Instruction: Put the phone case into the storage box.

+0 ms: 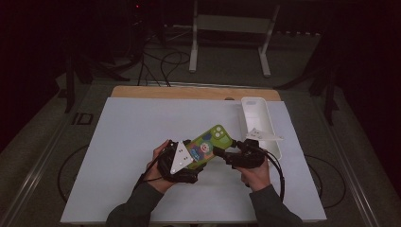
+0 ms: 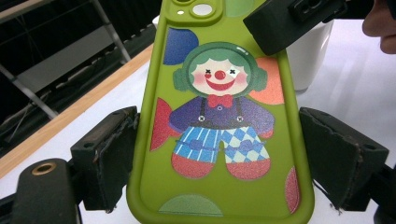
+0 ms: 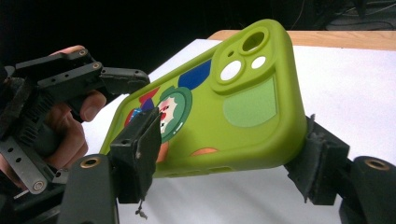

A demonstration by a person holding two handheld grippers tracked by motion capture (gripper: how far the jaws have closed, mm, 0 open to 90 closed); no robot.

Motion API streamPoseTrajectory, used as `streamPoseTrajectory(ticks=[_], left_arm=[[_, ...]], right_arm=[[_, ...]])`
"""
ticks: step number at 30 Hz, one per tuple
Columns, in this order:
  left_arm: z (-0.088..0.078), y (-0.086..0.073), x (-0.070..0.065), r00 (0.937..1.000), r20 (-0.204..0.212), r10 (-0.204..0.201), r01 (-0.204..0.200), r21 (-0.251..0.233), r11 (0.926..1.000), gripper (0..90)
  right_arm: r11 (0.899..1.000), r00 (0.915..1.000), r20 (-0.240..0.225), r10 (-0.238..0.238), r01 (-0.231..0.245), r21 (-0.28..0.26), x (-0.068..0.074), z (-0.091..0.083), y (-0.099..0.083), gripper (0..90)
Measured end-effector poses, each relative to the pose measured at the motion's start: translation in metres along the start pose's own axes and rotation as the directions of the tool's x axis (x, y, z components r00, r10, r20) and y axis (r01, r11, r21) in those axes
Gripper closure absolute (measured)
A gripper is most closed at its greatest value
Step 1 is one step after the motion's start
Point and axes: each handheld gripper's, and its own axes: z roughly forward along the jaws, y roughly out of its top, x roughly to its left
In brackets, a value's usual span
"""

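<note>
Above the near middle of the white surface [image 1: 142,132], both tongs hold a green rubbery phone case printed with a clown [image 1: 206,143]. Left tongs [image 2: 219,158] clamp its lower end by the long edges. Right tongs [image 3: 229,158] have narrowed onto its camera end, pads touching both faces. Beyond lies a white oblong tray [image 1: 259,116].

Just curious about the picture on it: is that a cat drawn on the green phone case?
No, the green phone case shows a clown with green hair, a red nose and a red bow tie.
</note>
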Motion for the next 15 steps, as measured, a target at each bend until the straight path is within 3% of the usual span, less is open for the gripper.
streamPoseTrajectory(ticks=[9, 15], left_arm=[[0.0004, 0.0000, 0.0007, 0.9998, 0.022, -0.002, 0.002, -0.008, 1.0000, 15.8], [0.0011, 0.0005, -0.0013, 0.9995, 0.032, 0.000, 0.000, -0.018, 0.9998, 15.7]], right_arm=[[0.999, 0.9993, -0.016, 0.032, -0.032, 0.000, -0.0015, 0.0028, 0.0000, 36.4], [0.998, 0.9969, -0.047, 0.063, -0.063, -0.010, -0.0039, 0.0024, 0.0012, 43.7]])
